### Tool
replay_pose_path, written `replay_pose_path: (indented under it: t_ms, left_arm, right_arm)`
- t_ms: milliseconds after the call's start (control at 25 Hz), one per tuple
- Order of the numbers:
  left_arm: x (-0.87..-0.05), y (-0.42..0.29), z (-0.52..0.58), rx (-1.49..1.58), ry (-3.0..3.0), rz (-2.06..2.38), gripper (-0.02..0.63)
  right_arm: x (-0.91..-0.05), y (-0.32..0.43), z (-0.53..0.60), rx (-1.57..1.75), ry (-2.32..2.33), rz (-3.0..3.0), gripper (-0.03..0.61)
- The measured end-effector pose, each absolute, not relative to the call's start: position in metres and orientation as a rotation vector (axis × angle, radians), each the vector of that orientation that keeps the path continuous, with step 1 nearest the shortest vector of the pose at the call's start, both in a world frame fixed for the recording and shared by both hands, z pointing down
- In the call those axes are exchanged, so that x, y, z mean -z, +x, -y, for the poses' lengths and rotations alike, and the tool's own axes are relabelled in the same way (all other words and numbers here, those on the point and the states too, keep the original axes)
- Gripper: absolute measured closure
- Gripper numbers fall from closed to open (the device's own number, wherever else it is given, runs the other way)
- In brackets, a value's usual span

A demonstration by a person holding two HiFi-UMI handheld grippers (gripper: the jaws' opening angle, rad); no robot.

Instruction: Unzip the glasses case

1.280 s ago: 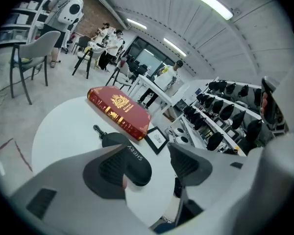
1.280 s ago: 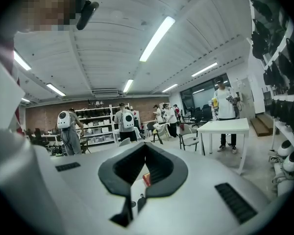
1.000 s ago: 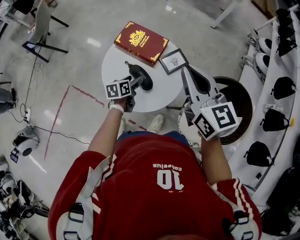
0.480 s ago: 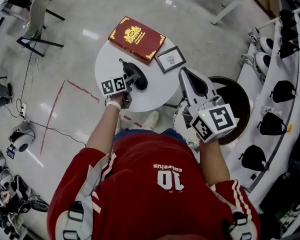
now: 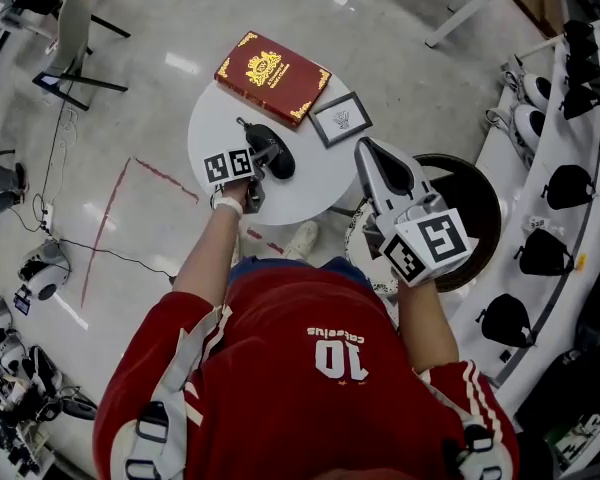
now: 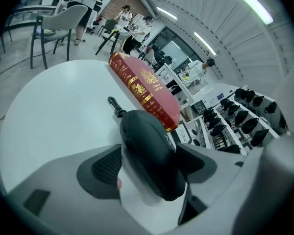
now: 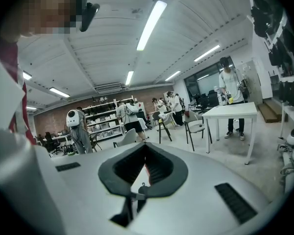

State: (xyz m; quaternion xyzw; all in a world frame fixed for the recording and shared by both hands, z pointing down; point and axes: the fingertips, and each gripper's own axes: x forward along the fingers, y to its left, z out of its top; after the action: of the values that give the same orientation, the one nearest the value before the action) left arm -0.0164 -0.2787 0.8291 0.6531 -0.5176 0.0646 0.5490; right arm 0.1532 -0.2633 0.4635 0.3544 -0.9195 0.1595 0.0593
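- Glasses case [image 6: 148, 146] is found lying on the white desk [image 5: 218, 118], centre frame.
- Left gripper [image 6: 154, 163] is spread, its jaws having just been opening; the case is flanked, not pinched.
- Right gripper [image 7: 146, 151] is pressed together, empty.

Strip lights [image 7: 152, 21] glaring off glossy grey floor [image 5: 160, 28]; white table [image 7: 232, 112], chairs [image 7: 196, 126] standing well beyond right fingertips [image 7: 132, 155]; brick wall [image 7: 54, 115] behind.

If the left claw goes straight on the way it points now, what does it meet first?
The black glasses case: it already lies between the jaws of the left claw; they have just been opening.
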Motion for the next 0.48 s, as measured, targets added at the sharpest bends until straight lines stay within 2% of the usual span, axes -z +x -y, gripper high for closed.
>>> replay_pose_path:
  t_ms: [480]
  left_arm:
    - [-0.833, -0.002, 0.295, -0.079, 1.469, 1.184, 0.267]
  right_arm:
    - [-0.472, 0.172, 0.267, -0.503, 1.111, 2.763, 0.565]
